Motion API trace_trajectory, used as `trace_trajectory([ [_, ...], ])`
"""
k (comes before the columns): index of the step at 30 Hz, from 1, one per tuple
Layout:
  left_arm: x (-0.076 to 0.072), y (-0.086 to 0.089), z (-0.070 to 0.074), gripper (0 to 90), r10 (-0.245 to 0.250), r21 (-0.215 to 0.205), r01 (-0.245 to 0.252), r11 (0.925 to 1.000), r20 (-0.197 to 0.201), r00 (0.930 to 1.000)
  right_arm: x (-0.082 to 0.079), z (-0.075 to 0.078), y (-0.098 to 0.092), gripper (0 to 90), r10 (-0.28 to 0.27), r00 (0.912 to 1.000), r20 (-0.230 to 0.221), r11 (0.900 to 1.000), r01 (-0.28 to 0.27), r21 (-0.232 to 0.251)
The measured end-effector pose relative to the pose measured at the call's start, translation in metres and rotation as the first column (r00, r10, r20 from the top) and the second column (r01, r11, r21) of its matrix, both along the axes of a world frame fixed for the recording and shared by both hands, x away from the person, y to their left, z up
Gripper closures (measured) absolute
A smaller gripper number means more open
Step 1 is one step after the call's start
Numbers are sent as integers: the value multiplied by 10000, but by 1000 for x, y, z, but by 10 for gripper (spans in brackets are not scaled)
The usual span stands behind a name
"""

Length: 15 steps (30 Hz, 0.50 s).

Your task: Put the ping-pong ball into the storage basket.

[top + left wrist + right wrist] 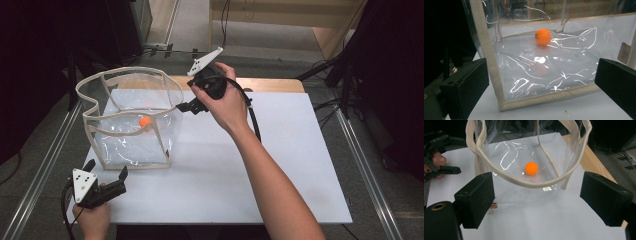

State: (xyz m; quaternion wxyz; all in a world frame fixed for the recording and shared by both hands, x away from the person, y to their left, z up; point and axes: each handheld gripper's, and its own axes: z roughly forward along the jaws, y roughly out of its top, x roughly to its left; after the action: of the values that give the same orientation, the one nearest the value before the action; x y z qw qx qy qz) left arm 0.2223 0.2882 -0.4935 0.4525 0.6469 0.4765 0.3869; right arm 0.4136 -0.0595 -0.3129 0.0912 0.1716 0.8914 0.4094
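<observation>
Left gripper view: ball inside bag's corner.

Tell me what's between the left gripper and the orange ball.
In the left gripper view, the clear bag's near wall and cream-trimmed corner edge stand between the left gripper and the orange ball, which is inside the bag.

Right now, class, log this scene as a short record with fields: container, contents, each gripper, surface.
container: clear bag with beige trim, standing open on the board
contents: orange ball inside, on the bag's floor
right gripper: open, at the bag's rim, nothing between the jaws
left gripper: open, beside the bag's near corner, apart from it
surface: white board on a table
</observation>
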Motion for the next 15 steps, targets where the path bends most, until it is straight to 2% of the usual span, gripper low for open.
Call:
trace_trajectory([
  [15, 0, -1, 0, 0, 10, 23, -10, 10000, -5, 10000, -3, -17, -17, 107, -328, 9995, 48, 9995, 328, -14],
])
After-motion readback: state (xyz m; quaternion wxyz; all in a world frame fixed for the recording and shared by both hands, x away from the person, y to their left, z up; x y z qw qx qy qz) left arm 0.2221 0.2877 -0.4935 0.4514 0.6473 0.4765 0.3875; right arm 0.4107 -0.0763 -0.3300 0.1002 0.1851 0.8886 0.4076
